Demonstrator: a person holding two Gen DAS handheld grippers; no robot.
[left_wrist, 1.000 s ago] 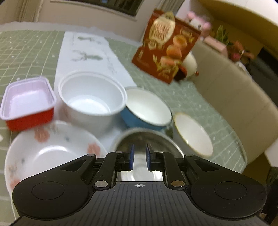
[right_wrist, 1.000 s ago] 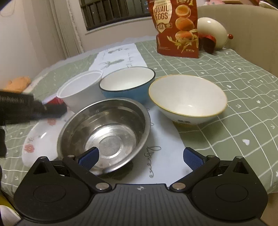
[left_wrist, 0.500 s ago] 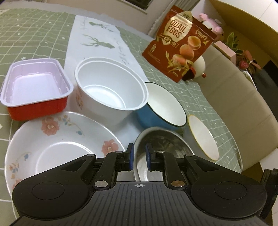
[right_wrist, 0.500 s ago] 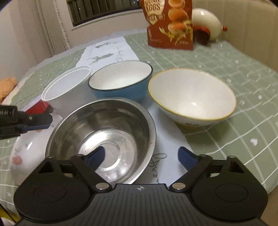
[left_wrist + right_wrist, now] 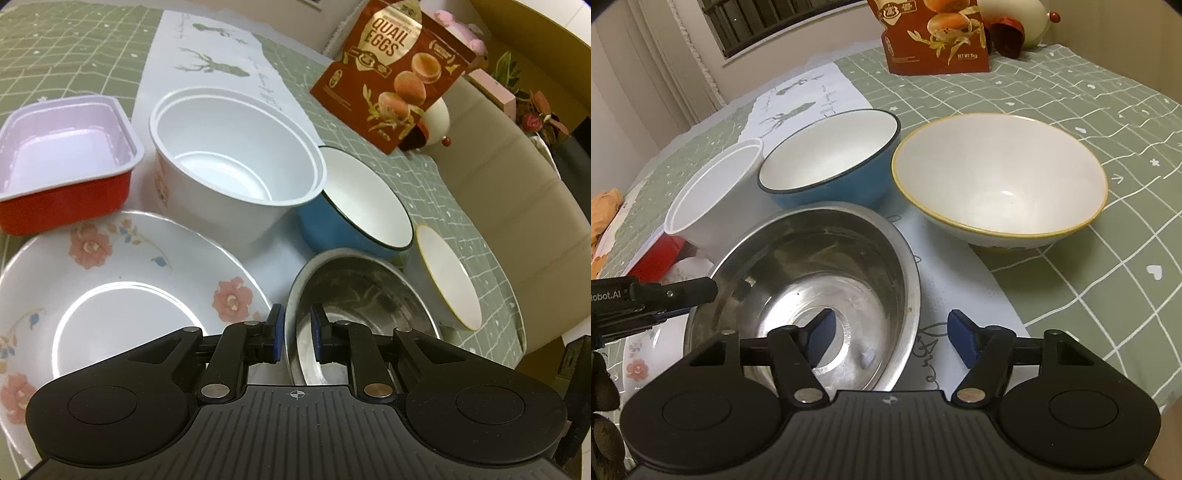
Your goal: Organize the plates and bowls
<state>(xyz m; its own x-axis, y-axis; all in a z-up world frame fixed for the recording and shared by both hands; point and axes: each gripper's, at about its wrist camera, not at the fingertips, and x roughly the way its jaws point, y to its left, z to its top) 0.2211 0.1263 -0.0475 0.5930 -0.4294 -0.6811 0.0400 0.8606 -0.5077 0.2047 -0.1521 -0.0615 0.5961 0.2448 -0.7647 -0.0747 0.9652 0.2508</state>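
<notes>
The red pouch [image 5: 393, 72] at the far side of the table reads "QUAIL EGGS", and my left gripper's side, seen from the right wrist, carries the letters "Robot.AI".

A second ago my left gripper [image 5: 297, 334] hung over the middle of the steel bowl [image 5: 364, 295]; now its narrow jaws straddle that bowl's near-left rim, one pad outside and one inside, though I cannot tell if they press the metal. My right gripper [image 5: 888, 336] was spread wide then; its jaws have just been closing and now stand about half apart around the bowl's right rim, not yet touching it.

The steel bowl sits on the white runner [image 5: 964, 258], with the floral plate [image 5: 92, 295] just left of it. Behind stand the white tub [image 5: 236, 162], the blue bowl [image 5: 831, 162] and the gold-rimmed bowl [image 5: 999, 181], and the red tray [image 5: 62, 162] at far left.
</notes>
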